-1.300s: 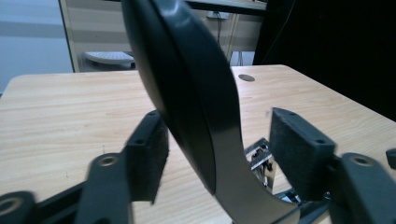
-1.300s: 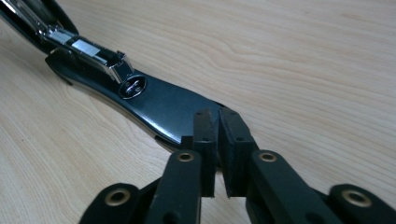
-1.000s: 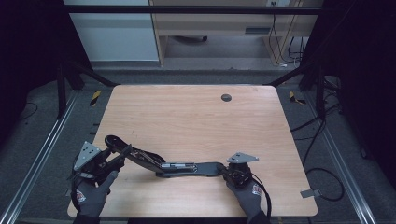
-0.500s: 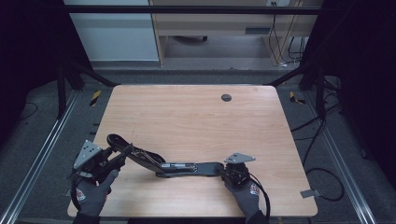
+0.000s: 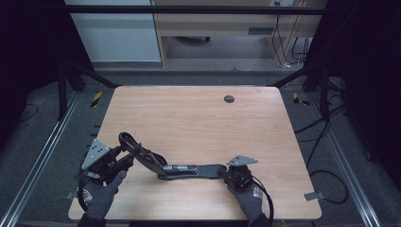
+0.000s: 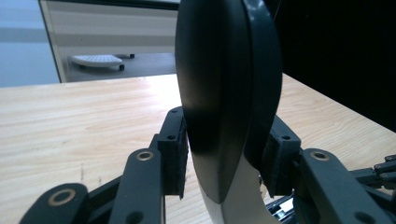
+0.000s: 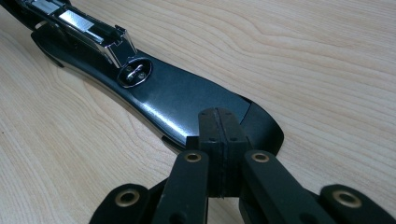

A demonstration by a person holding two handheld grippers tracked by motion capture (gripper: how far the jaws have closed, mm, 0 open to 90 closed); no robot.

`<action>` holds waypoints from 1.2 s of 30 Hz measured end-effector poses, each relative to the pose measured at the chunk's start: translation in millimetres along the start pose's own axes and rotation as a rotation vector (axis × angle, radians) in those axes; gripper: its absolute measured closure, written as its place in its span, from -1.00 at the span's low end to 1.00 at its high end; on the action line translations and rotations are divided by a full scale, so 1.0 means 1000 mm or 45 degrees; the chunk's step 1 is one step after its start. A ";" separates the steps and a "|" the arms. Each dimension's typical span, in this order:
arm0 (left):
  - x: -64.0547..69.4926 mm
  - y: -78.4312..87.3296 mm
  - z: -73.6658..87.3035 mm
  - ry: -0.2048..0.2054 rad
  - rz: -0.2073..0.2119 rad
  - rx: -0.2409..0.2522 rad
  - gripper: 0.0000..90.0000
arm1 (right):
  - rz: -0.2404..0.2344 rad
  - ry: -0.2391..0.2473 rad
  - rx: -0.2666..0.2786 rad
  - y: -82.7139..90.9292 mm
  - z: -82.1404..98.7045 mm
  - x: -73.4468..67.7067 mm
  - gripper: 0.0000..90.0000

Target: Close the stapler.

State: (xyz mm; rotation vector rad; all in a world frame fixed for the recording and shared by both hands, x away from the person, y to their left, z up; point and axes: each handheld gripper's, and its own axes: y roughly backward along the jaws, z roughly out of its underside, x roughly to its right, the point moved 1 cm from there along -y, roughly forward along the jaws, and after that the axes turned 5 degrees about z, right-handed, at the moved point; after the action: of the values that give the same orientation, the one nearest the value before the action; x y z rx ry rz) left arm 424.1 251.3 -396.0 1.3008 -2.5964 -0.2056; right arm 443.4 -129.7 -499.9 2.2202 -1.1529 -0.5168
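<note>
In the left gripper view we see the jaws of the left gripper [image 6: 224, 161] set on either side of the raised black arm of an opened stapler [image 6: 229, 93], which stands upright through the middle of the frame. The jaws have just been closing, with that arm between them. The pad at frame left [image 6: 175, 161] meets the arm, and the pad at frame right sits against its other flank, so we read the jaws as grasping the arm.

In the right gripper view the jaws of the right gripper [image 7: 219, 154] are clenched, pad against pad, with nothing between them. Their tips rest on the rounded black end of the stapler's flat base [image 7: 187, 105], in the lower centre of the frame. A bright metal staple channel [image 7: 88, 30] runs toward the upper left.

In the high view the stapler [image 5: 170, 168] lies folded open in the lower middle of the frame, near the front edge of the wooden surface [image 5: 198, 123]. One arm slants up toward the left gripper [image 5: 120, 156] at lower left. The base stretches toward the right gripper [image 5: 227, 174] at lower right. A gloved hand [image 5: 97, 196] holds the left gripper, and another gloved hand [image 5: 248, 198] holds the right. A small dark round disc [image 5: 229, 99] is set in the surface toward the upper centre, well apart from the stapler.
</note>
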 end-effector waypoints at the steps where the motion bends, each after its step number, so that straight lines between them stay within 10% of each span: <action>1: 0.003 -0.002 -0.001 -0.006 0.006 0.004 0.31 | 0.000 -0.001 -0.001 0.000 0.000 0.000 1.00; 36: 0.039 -0.025 -0.013 -0.189 -0.032 -0.023 0.31 | -0.014 -0.014 0.004 -0.001 0.000 -0.001 1.00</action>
State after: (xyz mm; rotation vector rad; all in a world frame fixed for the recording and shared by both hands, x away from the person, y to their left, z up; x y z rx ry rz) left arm 424.2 204.8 -384.0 1.3607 -2.6939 -0.3414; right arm 443.4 -129.0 -500.5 2.2304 -1.1485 -0.5327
